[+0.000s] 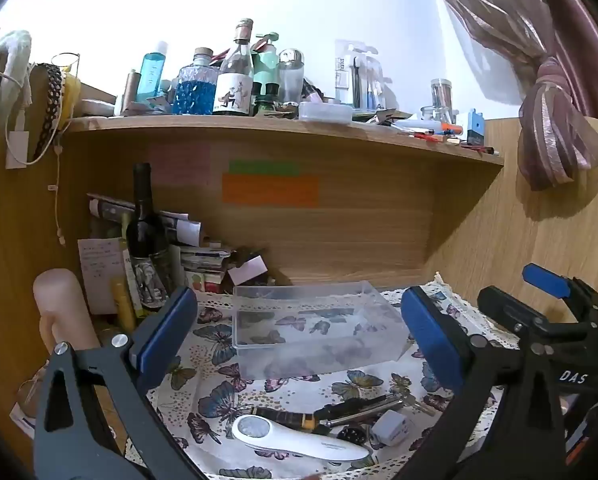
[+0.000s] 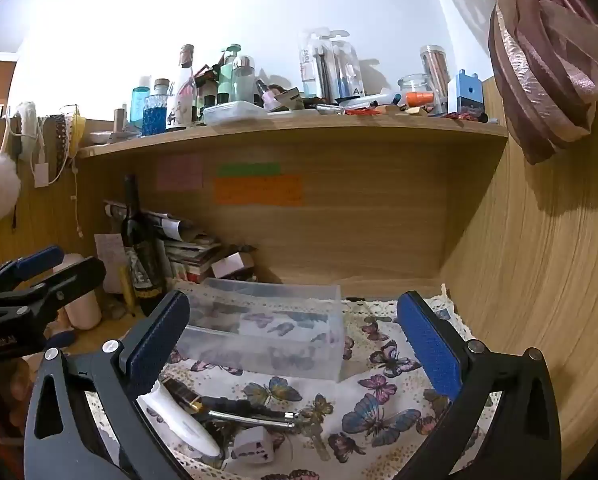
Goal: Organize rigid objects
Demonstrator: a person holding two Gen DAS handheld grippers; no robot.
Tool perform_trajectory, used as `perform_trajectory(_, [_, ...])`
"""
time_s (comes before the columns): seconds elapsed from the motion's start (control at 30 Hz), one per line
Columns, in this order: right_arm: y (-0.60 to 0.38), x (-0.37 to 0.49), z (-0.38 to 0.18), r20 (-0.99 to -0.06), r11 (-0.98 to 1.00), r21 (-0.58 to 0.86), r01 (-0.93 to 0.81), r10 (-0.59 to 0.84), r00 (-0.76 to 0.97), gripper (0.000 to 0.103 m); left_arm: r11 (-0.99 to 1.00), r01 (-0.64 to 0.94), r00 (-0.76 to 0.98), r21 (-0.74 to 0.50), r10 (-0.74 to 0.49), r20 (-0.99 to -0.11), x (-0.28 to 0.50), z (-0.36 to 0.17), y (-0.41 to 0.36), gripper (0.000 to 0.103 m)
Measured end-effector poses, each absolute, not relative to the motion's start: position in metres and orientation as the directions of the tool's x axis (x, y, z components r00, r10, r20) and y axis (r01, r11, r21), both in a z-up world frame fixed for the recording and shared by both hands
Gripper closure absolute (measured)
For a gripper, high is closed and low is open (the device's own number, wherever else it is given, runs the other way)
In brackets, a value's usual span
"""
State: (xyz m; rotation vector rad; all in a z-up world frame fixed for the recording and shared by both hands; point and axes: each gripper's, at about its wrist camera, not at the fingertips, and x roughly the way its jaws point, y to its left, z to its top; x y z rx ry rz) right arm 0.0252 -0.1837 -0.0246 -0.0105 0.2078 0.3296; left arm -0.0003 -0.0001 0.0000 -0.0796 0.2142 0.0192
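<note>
A: Status?
B: I'm holding both grippers, left gripper [image 1: 297, 332] and right gripper [image 2: 293, 340], spread wide and carrying nothing. White handheld device [image 1: 299, 440] is lying near, plug adapter [image 1: 391, 428] to its right, clear bin [image 1: 315, 320] far.
A: Grip?
B: Device looks light, stiff, slick; I'm planning its narrow handle.

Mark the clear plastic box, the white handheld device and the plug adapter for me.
clear plastic box [image 1: 259, 298]: left wrist view, back wall near its left corner.
white handheld device [image 1: 299, 442]: left wrist view, middle of its body.
plug adapter [image 2: 255, 446]: right wrist view, its socket face.
</note>
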Motion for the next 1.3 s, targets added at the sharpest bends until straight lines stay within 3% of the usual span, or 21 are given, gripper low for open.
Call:
perform_trajectory(0.33, [-0.185,0.026,-0.026,-0.203,0.946,0.047,-0.321,0.324,0.924,0.0,0.998,0.021,0.977,-0.066,-0.035,-0.212,-0.007,0.001,0.0,0.0])
perform_trajectory(1.3, [-0.188,0.019,-0.019,-0.174,0.944,0.061,-0.325,0.33,0.928,0.0,0.998,-0.004,0.981,-0.065,-0.008,-0.196,-0.003,0.004,-0.005,0.0])
